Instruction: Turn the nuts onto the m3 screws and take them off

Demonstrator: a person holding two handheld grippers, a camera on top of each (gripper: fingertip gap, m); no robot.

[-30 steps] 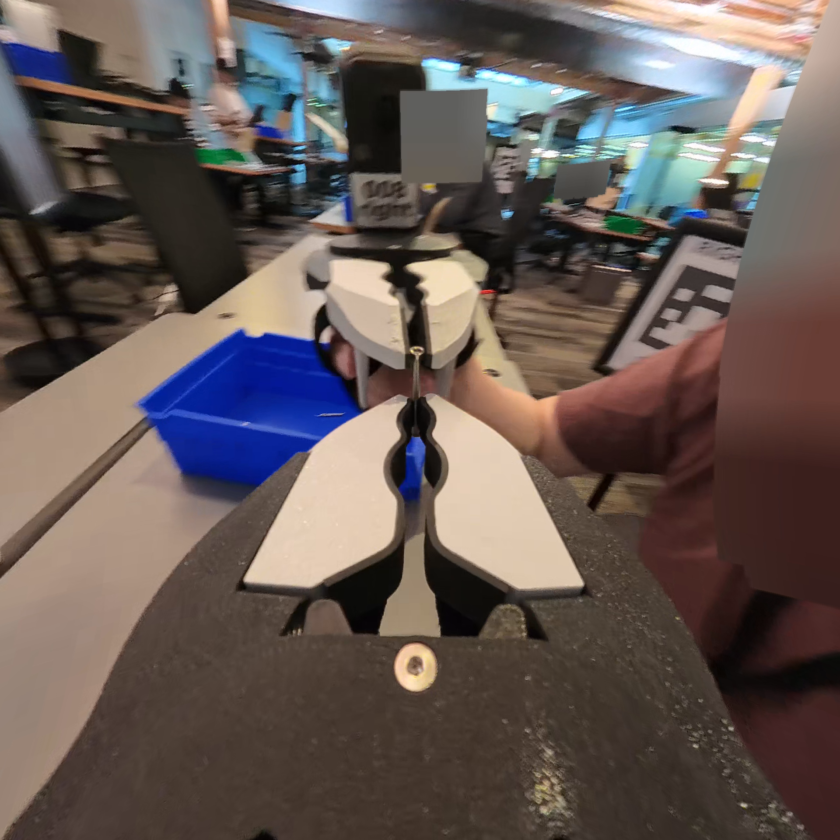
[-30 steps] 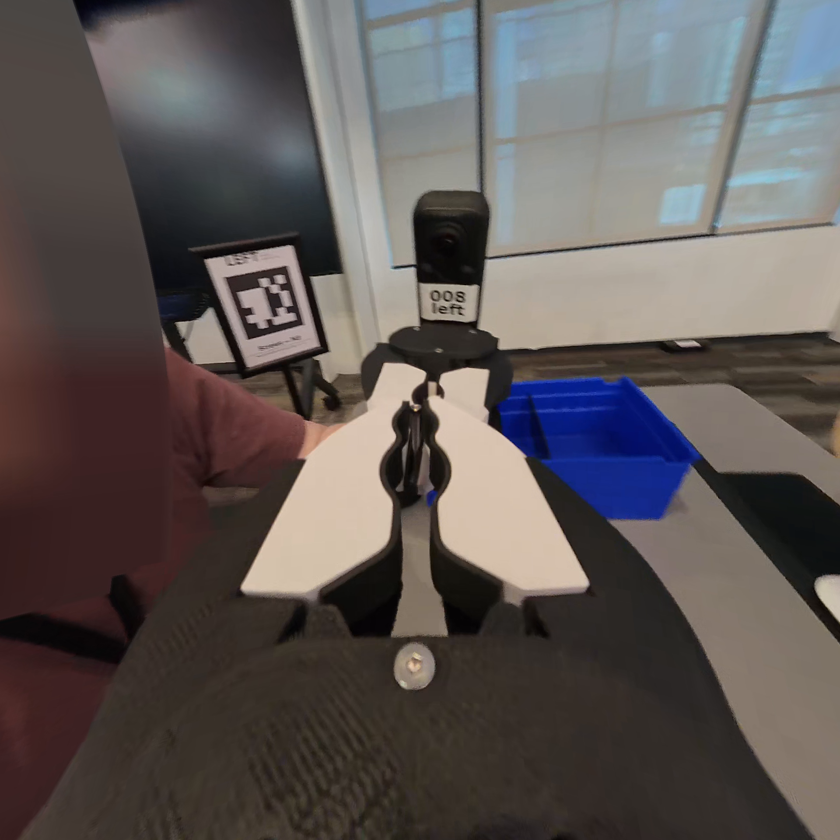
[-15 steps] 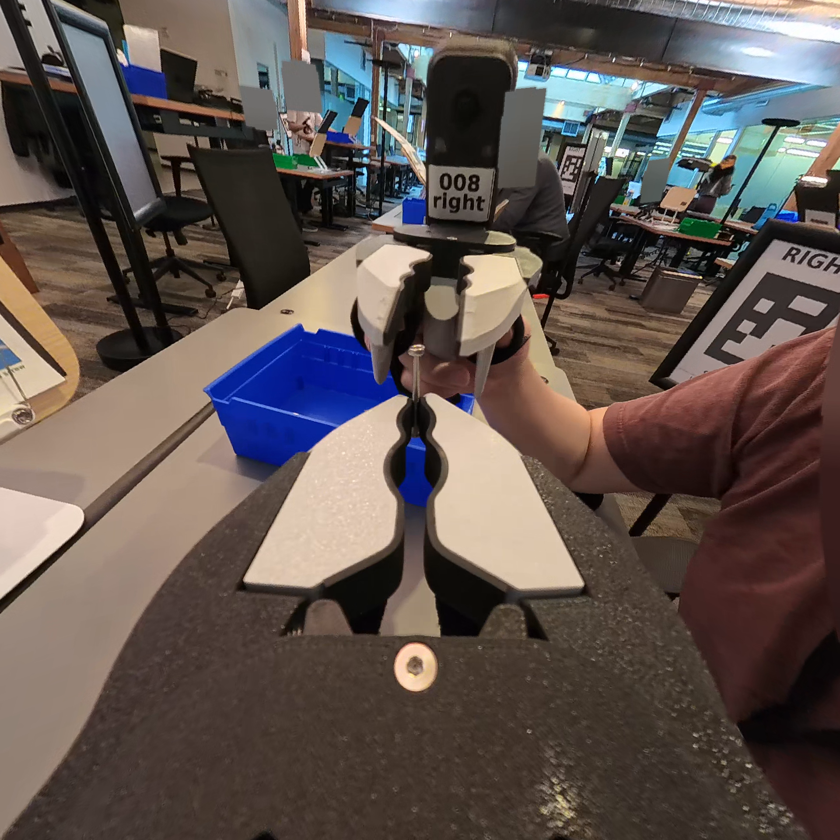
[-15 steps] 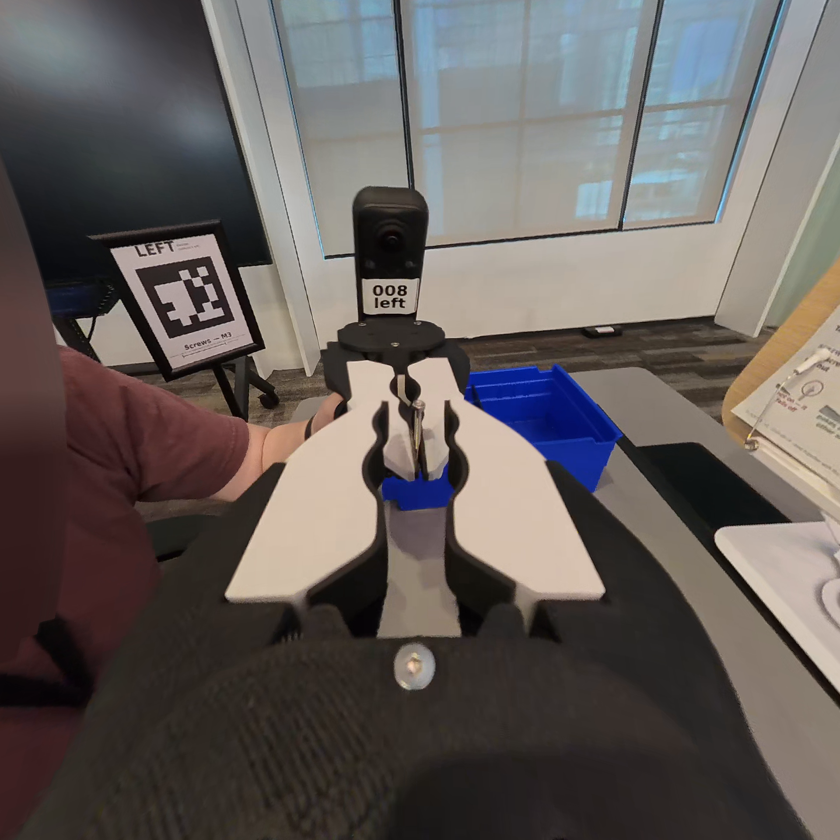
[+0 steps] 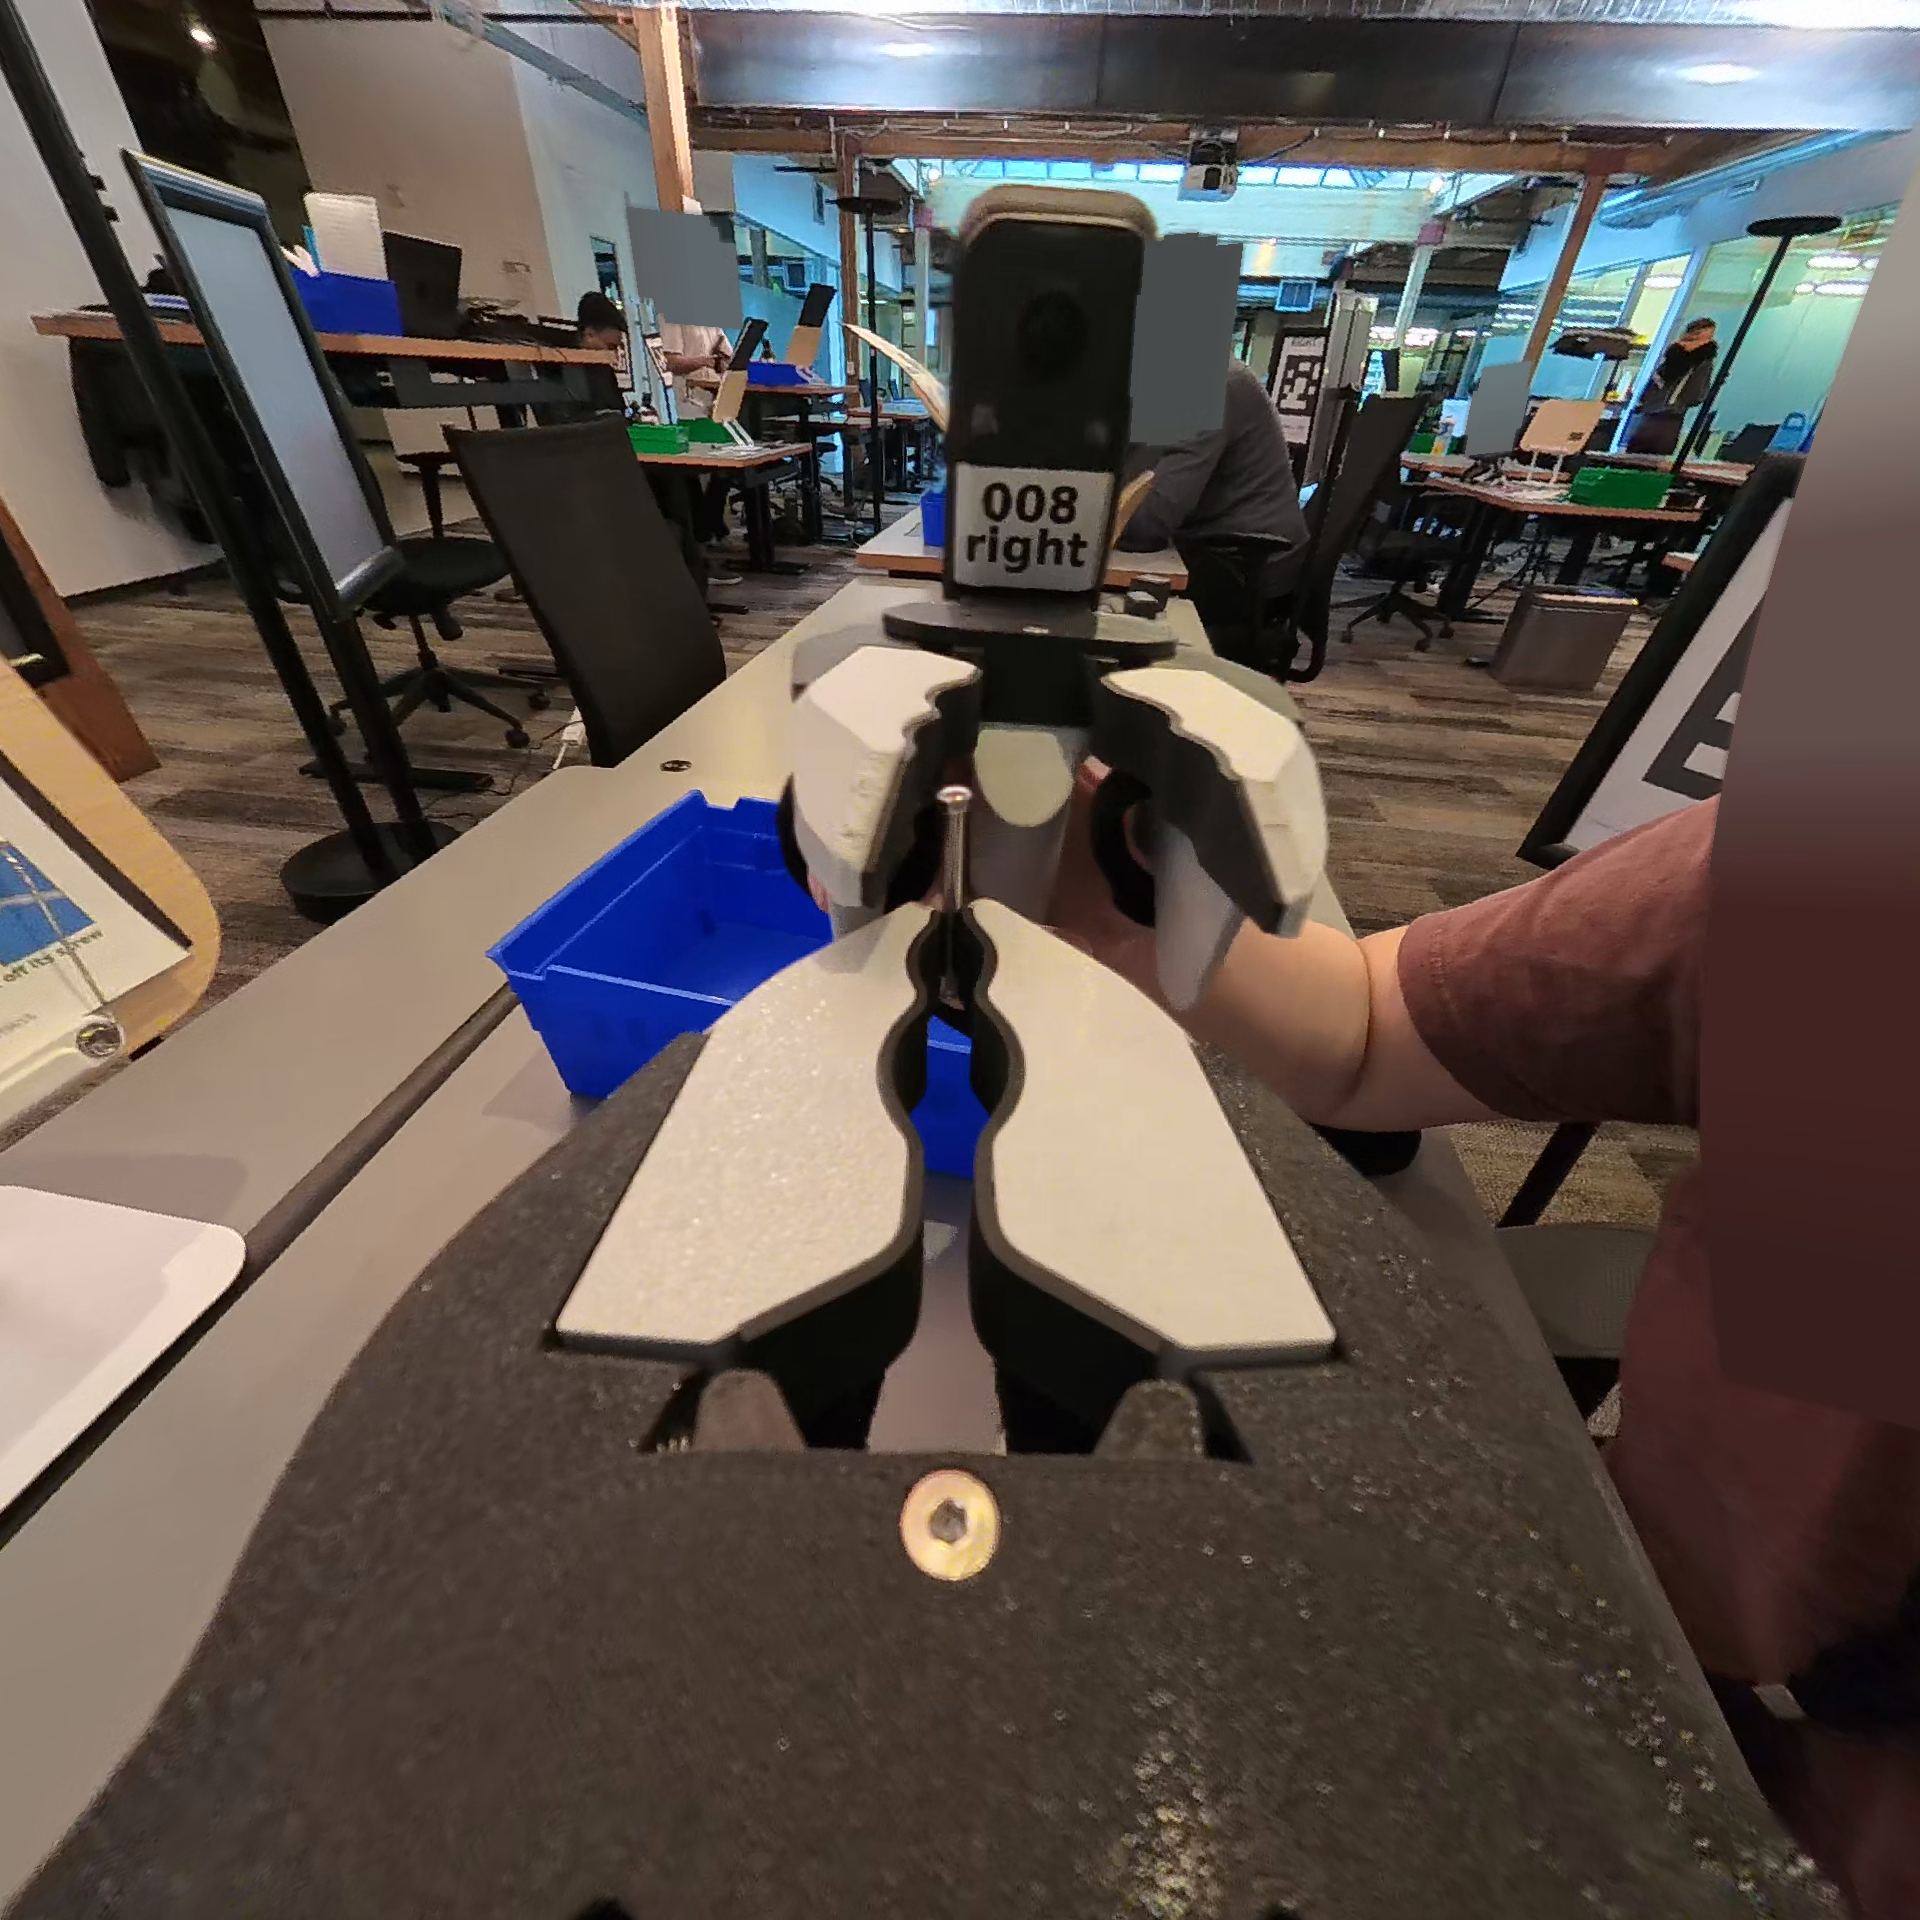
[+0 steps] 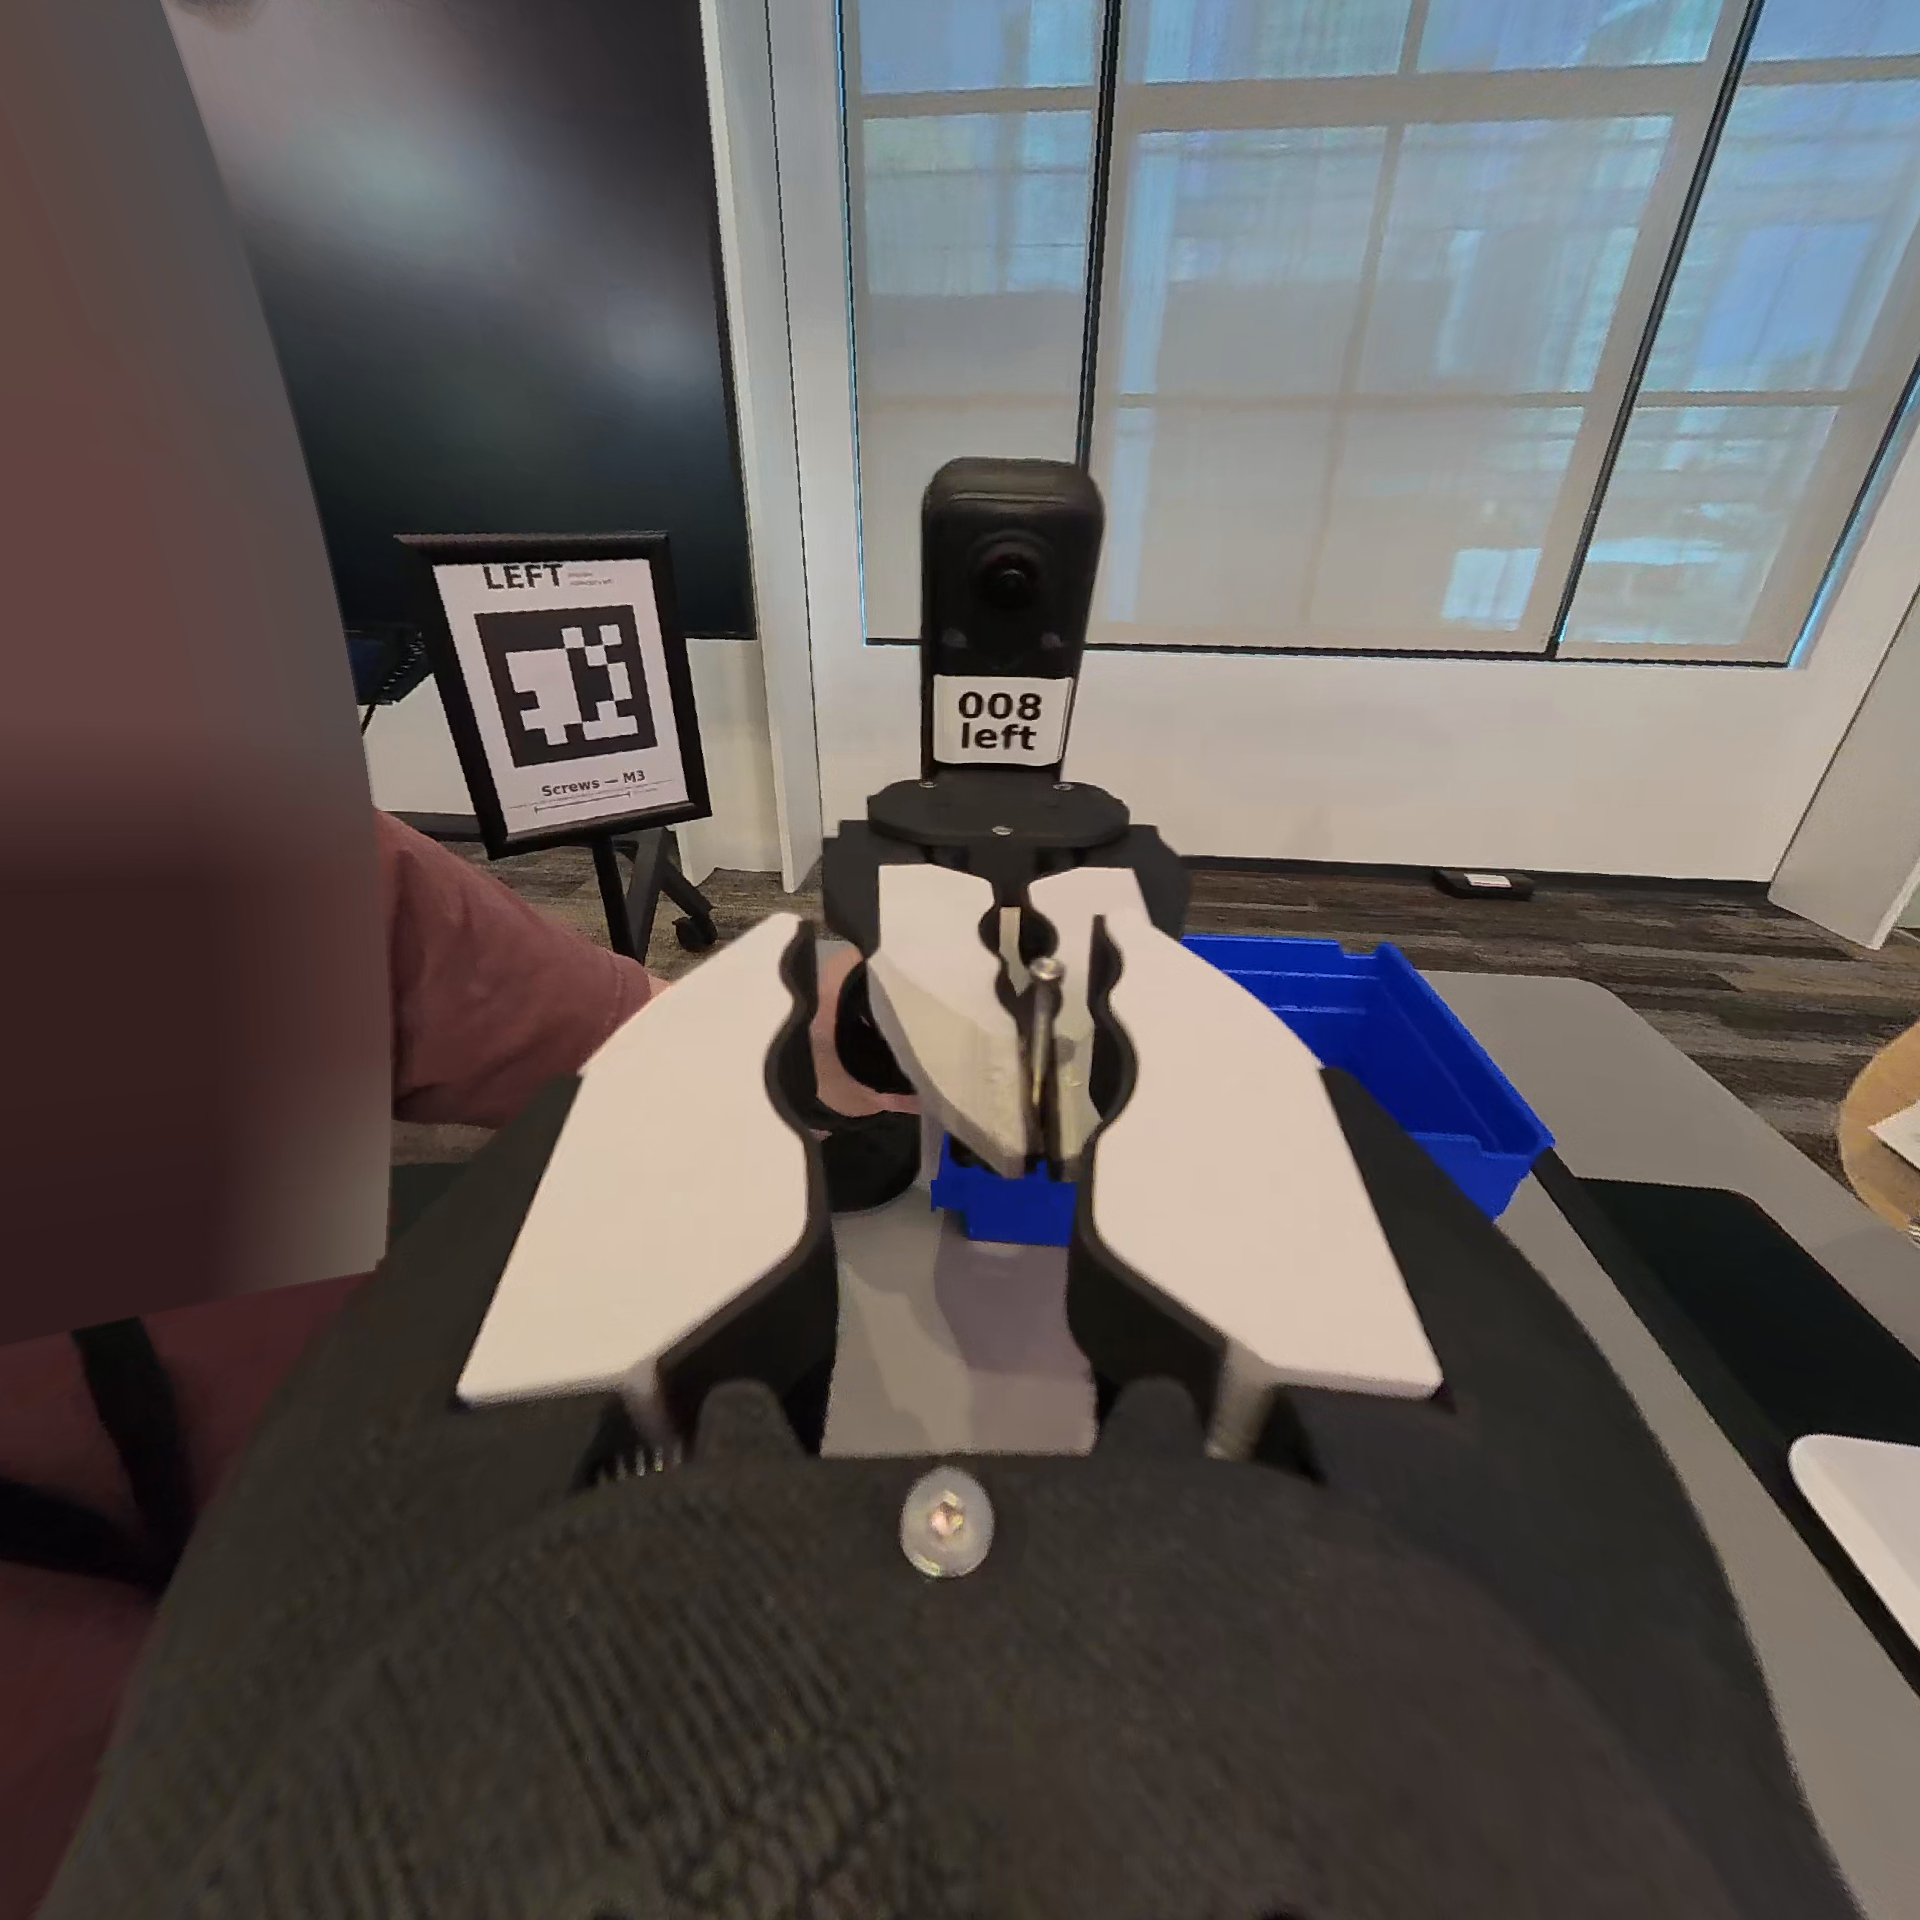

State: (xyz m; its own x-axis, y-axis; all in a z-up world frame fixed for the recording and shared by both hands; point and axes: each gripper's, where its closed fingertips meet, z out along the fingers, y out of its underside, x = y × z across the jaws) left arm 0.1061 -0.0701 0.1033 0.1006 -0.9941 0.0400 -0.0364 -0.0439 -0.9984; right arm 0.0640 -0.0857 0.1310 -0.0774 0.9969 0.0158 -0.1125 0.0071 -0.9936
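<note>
While my left gripper [image 5: 948, 920] stays clenched on the upright screw [image 5: 952, 847], my right gripper [image 6: 948, 992] is spread wide around it. Behind, at one o'clock in the right wrist view, sits a blue bin [image 6: 1382, 1029].

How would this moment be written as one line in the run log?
left gripper: shut on screw, upright | right gripper: open, empty, facing it | nut: not visible | blue bin: on table behind

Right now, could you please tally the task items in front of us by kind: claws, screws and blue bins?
Claws: 2, left claw shut on the screw, right claw open.
Screws: 1.
Blue bins: 1, the blue bin on the grey table.
Total: 4.
</note>
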